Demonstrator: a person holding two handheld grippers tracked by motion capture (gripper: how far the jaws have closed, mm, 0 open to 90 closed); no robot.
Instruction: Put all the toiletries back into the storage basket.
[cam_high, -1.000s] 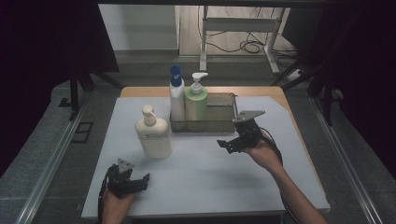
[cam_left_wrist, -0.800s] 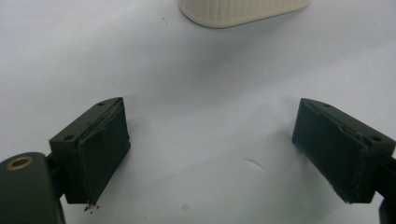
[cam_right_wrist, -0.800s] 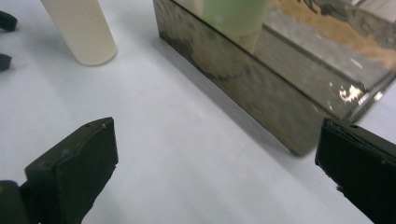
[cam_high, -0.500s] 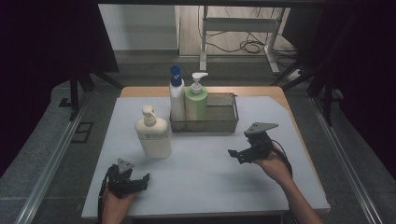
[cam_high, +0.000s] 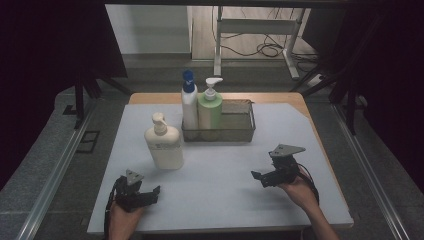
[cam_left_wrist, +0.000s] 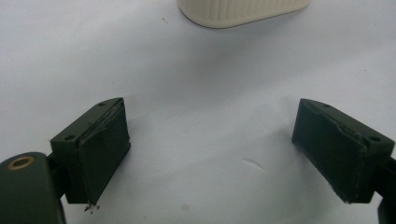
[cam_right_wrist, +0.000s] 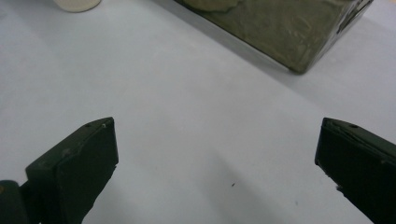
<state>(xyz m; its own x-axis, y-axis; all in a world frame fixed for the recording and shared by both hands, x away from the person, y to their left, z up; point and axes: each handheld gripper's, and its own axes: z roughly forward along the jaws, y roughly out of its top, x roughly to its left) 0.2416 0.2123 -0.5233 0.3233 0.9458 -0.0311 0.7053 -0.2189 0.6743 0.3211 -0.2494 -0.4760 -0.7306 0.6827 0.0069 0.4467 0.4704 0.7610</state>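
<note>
- Left claw (cam_high: 150, 192) sits low on the bench (cam_high: 220, 200), jaws apart, near the cream bottle (cam_high: 163, 142).
- Right claw (cam_high: 260, 177), jaws apart, empty, faces the basket (cam_high: 235, 131).

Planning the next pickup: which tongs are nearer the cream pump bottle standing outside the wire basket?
Left. The left tongs sit just in front of the cream plastic pump bottle, jaws open. The right tongs are open too, across the white table on its right side.

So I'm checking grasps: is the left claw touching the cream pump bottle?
Apart. The high view shows bare mat between the left claw and the cream pump bottle.
</note>
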